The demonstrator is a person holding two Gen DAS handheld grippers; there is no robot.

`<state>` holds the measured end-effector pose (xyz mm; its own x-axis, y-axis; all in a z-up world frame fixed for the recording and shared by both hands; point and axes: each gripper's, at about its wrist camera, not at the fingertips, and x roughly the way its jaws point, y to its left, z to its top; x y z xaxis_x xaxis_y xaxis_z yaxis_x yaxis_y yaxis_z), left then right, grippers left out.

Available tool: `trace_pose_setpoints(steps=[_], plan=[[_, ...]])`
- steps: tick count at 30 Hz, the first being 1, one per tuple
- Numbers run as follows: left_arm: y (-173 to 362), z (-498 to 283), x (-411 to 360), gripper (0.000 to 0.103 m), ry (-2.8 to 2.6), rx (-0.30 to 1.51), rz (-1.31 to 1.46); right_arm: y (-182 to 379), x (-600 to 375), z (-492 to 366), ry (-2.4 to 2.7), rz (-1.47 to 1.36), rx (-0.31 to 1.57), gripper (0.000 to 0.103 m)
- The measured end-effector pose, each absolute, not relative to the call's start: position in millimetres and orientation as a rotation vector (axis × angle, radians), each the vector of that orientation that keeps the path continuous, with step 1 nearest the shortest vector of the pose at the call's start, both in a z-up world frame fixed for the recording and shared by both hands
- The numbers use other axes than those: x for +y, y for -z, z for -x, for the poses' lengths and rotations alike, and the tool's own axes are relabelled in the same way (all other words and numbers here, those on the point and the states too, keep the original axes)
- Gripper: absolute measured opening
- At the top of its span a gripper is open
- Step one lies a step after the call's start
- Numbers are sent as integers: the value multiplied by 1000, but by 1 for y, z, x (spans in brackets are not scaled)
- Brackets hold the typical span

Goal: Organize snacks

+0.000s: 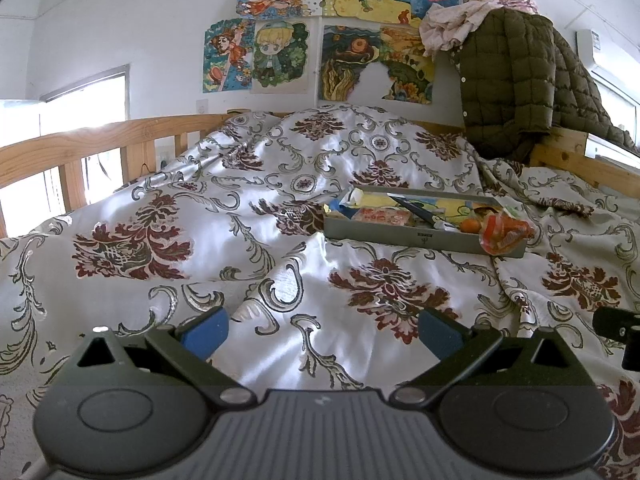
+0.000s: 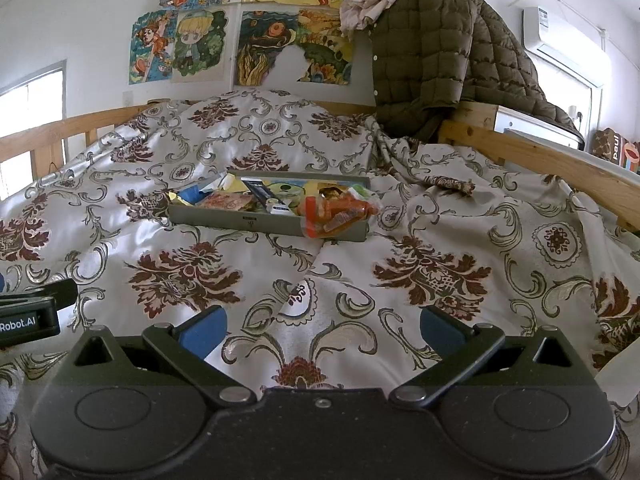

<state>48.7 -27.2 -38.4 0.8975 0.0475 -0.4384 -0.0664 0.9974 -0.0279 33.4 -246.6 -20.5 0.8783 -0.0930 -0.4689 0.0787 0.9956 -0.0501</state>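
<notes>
One grey tray (image 1: 404,236) (image 2: 224,220) lies on the patterned bedspread (image 1: 240,208) (image 2: 440,240) of a wooden-framed bed (image 1: 80,140) (image 2: 540,160); all positions below are given relative to this tray.

Left of the tray, at its left end, one blue wrapper (image 1: 340,209) (image 2: 191,196) spills over the rim. Inside the tray, left of centre, lies one pink-and-orange printed packet (image 1: 386,216) (image 2: 228,201). Just right of that packet one dark stick-shaped pack (image 1: 412,209) (image 2: 260,192) lies at a slant across the tray. Further right, one small orange fruit (image 1: 469,225) rests in the tray; it shows clearly only in the left wrist view. At the tray's right end one orange-and-clear snack bag (image 1: 505,235) (image 2: 336,216) hangs over the near rim, touching it. Other wrappers at the tray's back wall are too small to count.

Behind and to the right of the tray, one olive quilted jacket (image 1: 520,80) (image 2: 440,60) hangs over the bed frame. On the wall behind the tray hang several drawings (image 1: 328,32) (image 2: 240,20); their exact number cannot be told.

Well in front of the tray, the left gripper (image 1: 322,334) hovers above the bedspread, its two blue fingers (image 1: 206,332) spread wide with nothing between them. The right gripper (image 2: 322,330) is likewise well in front of the tray, its two blue fingers (image 2: 204,330) spread wide and grasping nothing.
</notes>
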Motion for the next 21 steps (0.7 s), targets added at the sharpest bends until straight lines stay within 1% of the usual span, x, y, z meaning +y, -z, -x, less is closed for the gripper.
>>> trace_pose_setpoints(steps=[11, 17, 21], plan=[[38, -49, -28, 103, -58, 454, 41, 20, -246, -33, 90, 31, 492, 102], [42, -52, -30, 103, -92, 510, 6, 20, -246, -34, 90, 31, 493, 102], [43, -53, -28, 103, -96, 515, 14, 21, -246, -33, 91, 31, 494, 102]])
